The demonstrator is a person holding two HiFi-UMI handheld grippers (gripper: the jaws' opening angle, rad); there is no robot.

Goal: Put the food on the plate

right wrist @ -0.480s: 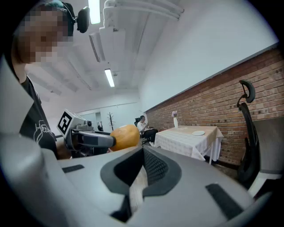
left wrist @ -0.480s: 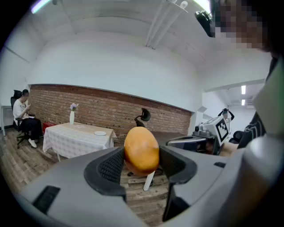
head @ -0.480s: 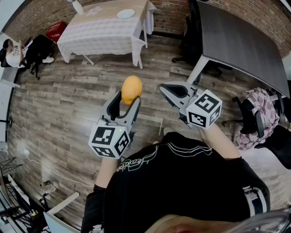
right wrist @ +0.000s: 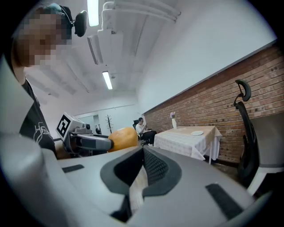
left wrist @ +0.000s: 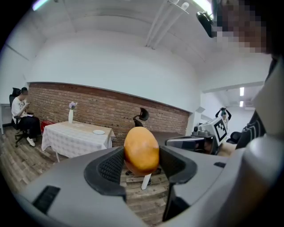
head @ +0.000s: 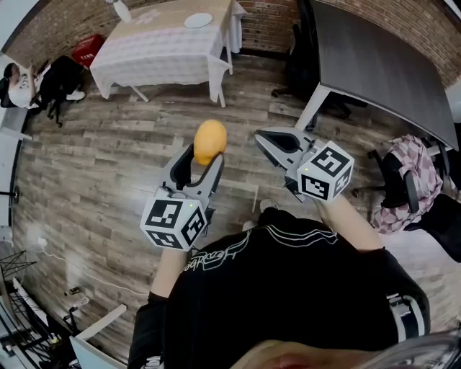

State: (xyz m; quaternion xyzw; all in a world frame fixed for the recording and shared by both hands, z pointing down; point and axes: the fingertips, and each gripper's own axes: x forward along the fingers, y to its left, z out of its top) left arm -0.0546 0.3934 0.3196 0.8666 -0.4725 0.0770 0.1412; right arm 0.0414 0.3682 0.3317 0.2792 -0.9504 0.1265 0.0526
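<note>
An orange-yellow round food is held up in the air over the wooden floor, with my left gripper shut on it. In the left gripper view the food sits pinched between both dark pads of the left gripper. My right gripper is level beside it on the right, shut with nothing in it; its pads meet in the right gripper view, where the food shows to the left. A small white plate lies on a far cloth-covered table, also visible as the plate.
A long dark grey table stands at the right with a black office chair beside it. A plaid cloth lies on a chair. A person sits at the far left near a red box. A vase stands on the cloth table.
</note>
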